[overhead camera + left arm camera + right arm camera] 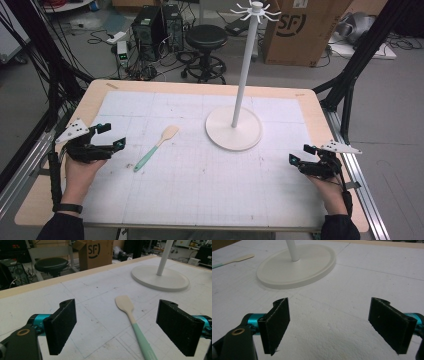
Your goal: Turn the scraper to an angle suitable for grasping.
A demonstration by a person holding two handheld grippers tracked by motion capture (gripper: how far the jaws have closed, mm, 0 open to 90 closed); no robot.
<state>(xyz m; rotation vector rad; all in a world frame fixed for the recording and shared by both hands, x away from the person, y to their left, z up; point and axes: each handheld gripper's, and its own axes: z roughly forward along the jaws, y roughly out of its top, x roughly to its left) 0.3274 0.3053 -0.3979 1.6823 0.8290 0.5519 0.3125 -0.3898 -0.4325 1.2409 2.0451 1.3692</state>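
behind the table (60, 200) lies a cluttered lab floor with a cardboard box (305, 30), a black stool (206, 37) and computer towers (157, 25) among cables. a white gridded mat (210, 170) covers most of the wooden tabletop.

on the mat's far right half stands a white stand (235, 127), a round flat base with a tall thin pole ending in a ring of hooks (256, 10). left of the base and apart from it lies a spatula (156, 148), flat on the mat, its pale blade toward the stand and its mint green handle pointing back toward the person.

the left gripper (111, 136) is held at the mat's left edge, near the spatula's handle but not touching it. its jaws stand wide apart with nothing between them; in the left gripper view the spatula (133, 322) runs up between the two pads (62, 326).

the right gripper (301, 154) is held at the mat's right edge, well apart from the spatula. its jaws are also wide apart and hold nothing, aimed at bare mat with the stand's base (297, 267) farther ahead.
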